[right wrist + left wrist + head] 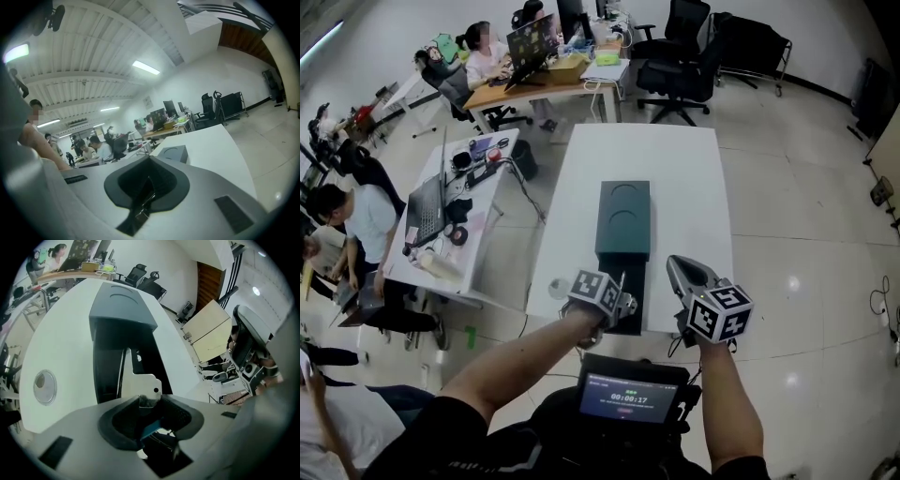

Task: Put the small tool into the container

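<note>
The left claw (149, 401) is clamping the white tool (140, 378), with the forearm reaching forward and holding it over the open near end of the container (623, 220). The right claw (679, 267), closed on nothing, is hovering just right of it, tilting upward above the table (694, 187).

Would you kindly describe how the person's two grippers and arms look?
The left gripper and right gripper are light grey shells with black ribbed pads. Each carries a cube of black-and-white square markers. The person wears short dark sleeves; the forearms are bare.
</note>
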